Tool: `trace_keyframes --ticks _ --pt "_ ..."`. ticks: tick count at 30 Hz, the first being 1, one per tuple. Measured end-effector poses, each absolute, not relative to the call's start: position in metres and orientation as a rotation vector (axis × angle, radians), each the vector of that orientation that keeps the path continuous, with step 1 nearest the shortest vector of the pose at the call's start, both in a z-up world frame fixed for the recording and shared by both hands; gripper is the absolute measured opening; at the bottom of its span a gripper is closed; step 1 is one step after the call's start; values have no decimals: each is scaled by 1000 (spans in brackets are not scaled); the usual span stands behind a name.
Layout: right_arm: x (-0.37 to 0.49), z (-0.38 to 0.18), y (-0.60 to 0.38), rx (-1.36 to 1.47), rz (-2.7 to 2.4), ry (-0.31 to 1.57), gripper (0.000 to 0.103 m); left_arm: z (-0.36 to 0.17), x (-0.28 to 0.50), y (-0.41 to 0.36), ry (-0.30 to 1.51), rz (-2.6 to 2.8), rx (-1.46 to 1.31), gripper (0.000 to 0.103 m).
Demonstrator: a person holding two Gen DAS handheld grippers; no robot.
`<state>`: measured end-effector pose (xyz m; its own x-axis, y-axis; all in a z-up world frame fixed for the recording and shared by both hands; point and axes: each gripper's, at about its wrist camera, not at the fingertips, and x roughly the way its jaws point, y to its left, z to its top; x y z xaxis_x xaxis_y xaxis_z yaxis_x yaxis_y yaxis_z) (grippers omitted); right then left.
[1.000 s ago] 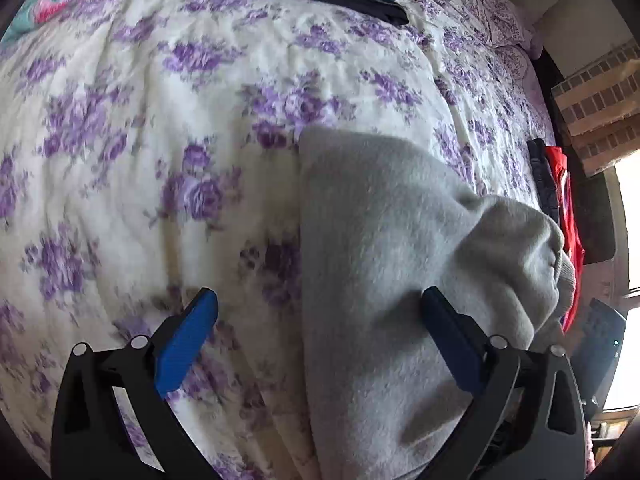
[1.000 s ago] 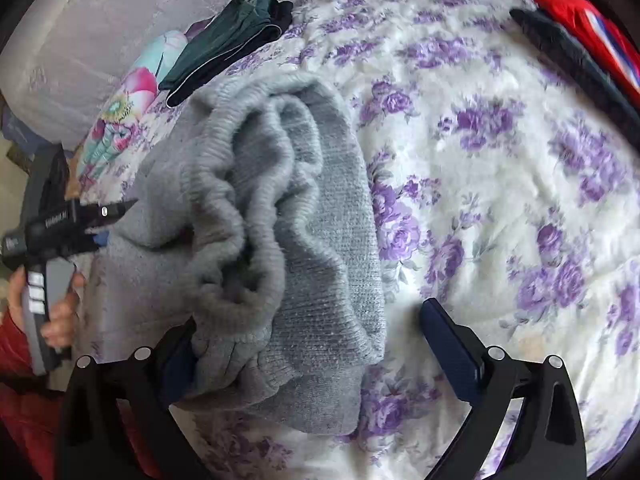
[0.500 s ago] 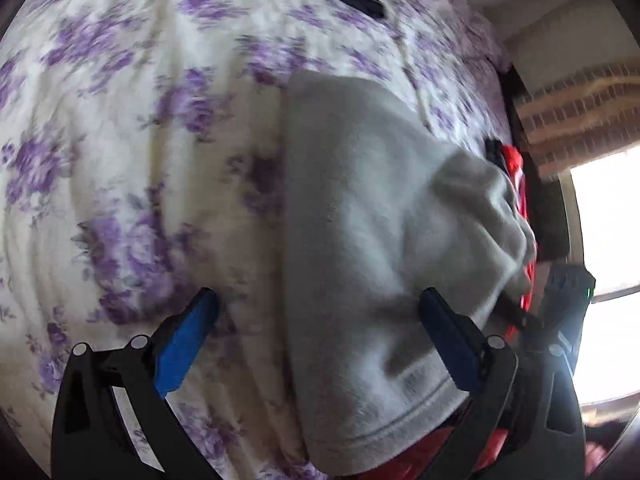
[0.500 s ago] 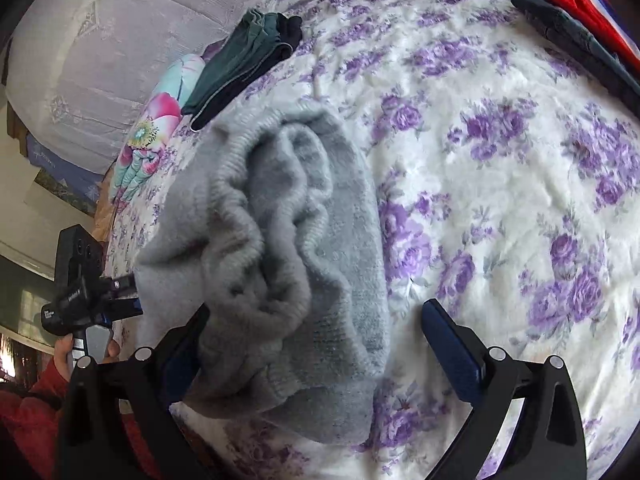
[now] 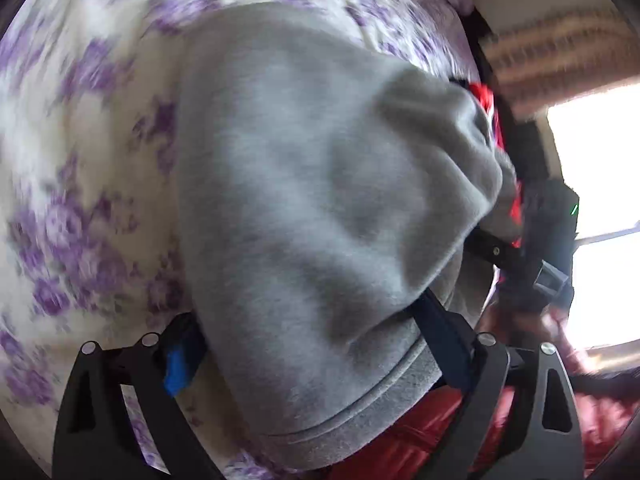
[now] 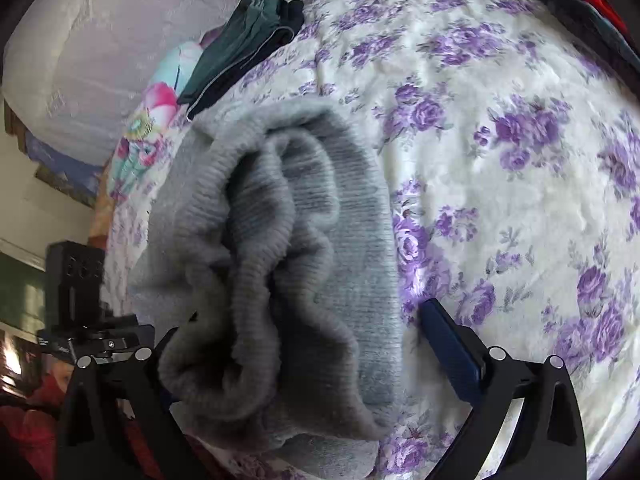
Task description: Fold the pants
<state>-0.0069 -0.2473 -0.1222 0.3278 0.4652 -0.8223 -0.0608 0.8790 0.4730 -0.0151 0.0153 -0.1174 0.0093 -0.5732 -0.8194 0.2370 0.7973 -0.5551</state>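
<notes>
1. Left gripper [image 5: 312, 344] spread wide, grey fleece pants [image 5: 320, 208] draped between its fingers, seemingly unpinched
2. Right gripper [image 6: 304, 344] likewise spread around the pants' bunched ribbed waistband [image 6: 272, 248] on the purple-flowered white bedspread [image 6: 500, 168]

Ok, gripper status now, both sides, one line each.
Left gripper: jaws spread wide, grey pants draped between the fingers, not clamped.
Right gripper: jaws wide open, the bunched pants lying between them, no pinch.
</notes>
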Motion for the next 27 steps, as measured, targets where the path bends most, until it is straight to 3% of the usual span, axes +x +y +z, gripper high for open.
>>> trace_keyframes --ticks 7,11,13,18,19,23,27 --pt "-8 -105 -223 237 371 1130 94 -112 -5 10 1405 -633 -215 91" --pt "-2 -109 -234 318 400 1131 98 -114 -6 15 1405 -643 -273 90" --pt "4 -122 -242 414 423 1167 100 -121 -4 20 1430 -640 -308 98" --pt "9 -131 -243 463 427 1181 100 -124 -2 18 1428 -643 -300 99" --pt "9 -130 -240 439 423 1184 100 -121 -2 14 1418 -640 -281 95" --pt "-2 -109 -227 301 417 1160 75 -101 -8 9 1349 -630 -171 71" --pt "-13 -90 -214 166 448 1124 67 -91 -11 20 1314 -612 -186 57"
